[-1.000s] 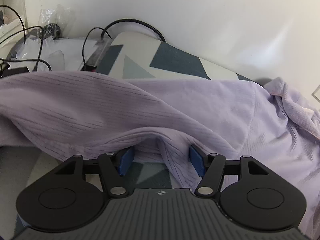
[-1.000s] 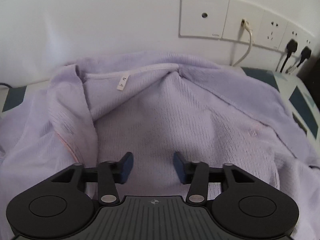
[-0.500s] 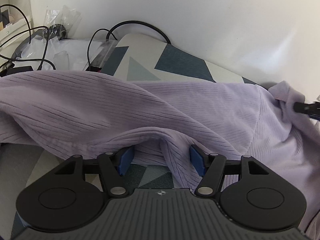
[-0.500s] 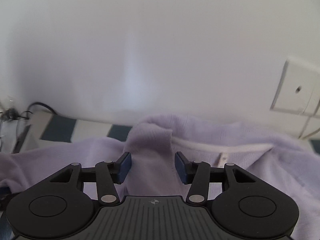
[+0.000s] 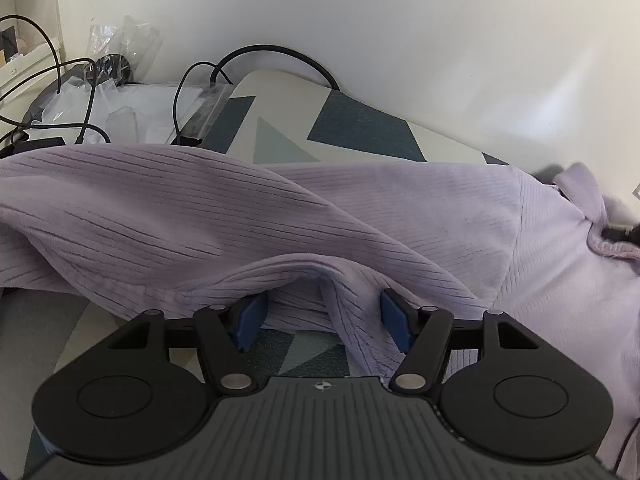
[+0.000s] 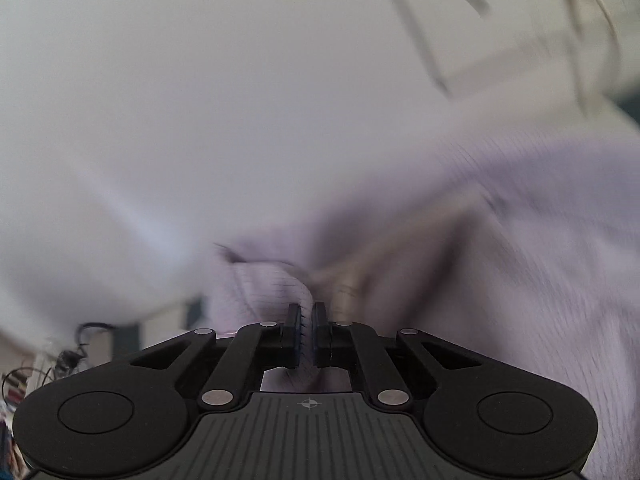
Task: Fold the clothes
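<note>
A soft purple sweater (image 5: 360,208) with thin ribs lies spread out on a table cover (image 5: 280,136) that has white, grey and dark blue shapes. The sweater reaches from the left edge of the left wrist view all the way to the right edge. Its bottom hem makes a little hump near the camera, and one fold of cloth hangs down from that hump.

The left gripper (image 5: 323,316) sits low at the hem. Its jaws stand wide apart, and the hanging fold is between the blue pads (image 5: 394,316). The pads do not squeeze it, so this gripper is let go.

The right gripper (image 6: 307,330) is at the collar end of the sweater (image 6: 520,280). Its jaws have just snapped together, and a bit of purple cloth is pinched between the pads. This view is very blurry. Far at the right edge of the left wrist view, a dark tip (image 5: 620,233) of that gripper shows at the collar.

Behind the sweater are black cables (image 5: 276,50), clear plastic bags (image 5: 132,96) and a white wall (image 5: 400,40). A wall plate (image 6: 492,28) shows in the right wrist view.
</note>
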A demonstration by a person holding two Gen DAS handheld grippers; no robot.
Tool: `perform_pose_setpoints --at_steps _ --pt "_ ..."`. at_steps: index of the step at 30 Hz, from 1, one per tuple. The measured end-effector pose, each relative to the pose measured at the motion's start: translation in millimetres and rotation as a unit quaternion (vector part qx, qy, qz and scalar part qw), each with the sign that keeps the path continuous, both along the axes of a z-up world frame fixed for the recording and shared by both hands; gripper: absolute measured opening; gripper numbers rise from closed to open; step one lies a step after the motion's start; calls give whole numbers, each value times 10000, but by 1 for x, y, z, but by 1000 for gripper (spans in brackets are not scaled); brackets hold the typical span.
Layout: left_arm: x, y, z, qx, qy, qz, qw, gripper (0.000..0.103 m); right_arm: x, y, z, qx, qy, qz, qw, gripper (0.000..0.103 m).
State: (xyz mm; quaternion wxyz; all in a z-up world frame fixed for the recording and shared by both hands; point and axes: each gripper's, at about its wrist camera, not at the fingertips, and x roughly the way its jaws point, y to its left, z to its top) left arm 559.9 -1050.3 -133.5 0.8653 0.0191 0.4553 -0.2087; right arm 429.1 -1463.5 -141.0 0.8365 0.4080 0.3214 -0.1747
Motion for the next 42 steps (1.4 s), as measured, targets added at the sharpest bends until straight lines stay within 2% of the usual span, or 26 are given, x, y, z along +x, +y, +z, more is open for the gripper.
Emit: perform_pose_setpoints --at_steps 2,5,8,10,12,15,17,19,20,21,23,25,28,30,33,35,38,39,40,41,42 --pt "0 0 0 -1 -5 -5 10000 67 -6 2 0 -124 16 -76 9999 10" --pt "1 2 0 -82 63 26 9999 68 -12 9 15 -422 41 -296 9987 26" --pt "2 7 1 -216 142 12 9997 68 -18 33 57 -1480 -295 -382 9878 27" --pt "2 9 1 -281 178 -3 9994 68 -11 55 87 -2119 -744 172 9743 30" --pt "2 10 2 -315 222 47 9992 68 13 78 100 -2239 -826 1077 9651 31" --pt "1 11 2 -325 268 120 9990 68 61 108 88 -2134 -481 2008 9549 31" --pt "-1 11 2 -255 240 77 9994 68 93 125 66 -2296 127 2345 9445 31" --pt "-2 14 1 -239 240 40 9994 70 121 133 38 -2650 995 2616 9227 32" --pt "-2 17 0 -285 264 53 9992 70 128 136 27 -2835 1355 2619 9125 34" --pt "-2 19 -1 -331 286 65 9990 70 130 136 22 -2924 1384 2571 9106 43" --pt "-4 23 -2 -398 266 66 9988 70 131 130 20 -2858 1316 2382 9188 42" --pt "-5 22 -3 -376 208 38 9991 71 133 122 15 -2674 1114 2201 9315 30" --pt "-5 21 -3 -316 190 36 9993 73 146 118 12 -2774 996 1975 9350 27" --pt "-3 20 -3 -294 211 44 9993 75 154 120 10 -2664 960 1787 9423 27" --pt "-1 18 -4 -212 216 38 9995 79 155 126 8 -2726 950 1706 9421 28" --pt "0 14 -3 -87 213 64 9997 86 152 126 8 -2715 892 1709 9429 29" --pt "5 10 -1 166 354 200 9990 95 148 124 12 -2492 842 1727 9492 52" --pt "6 10 1 230 469 251 9983 95 143 123 19 -2323 853 1750 9530 71" --pt "5 9 4 340 565 330 9973 95 133 126 30 -2243 710 1714 9567 85" --pt "4 8 8 449 660 408 9960 95 123 129 42 -2170 563 1671 9601 95" --pt "3 7 12 561 746 477 9945 95 104 134 56 -2304 335 1476 9613 102"
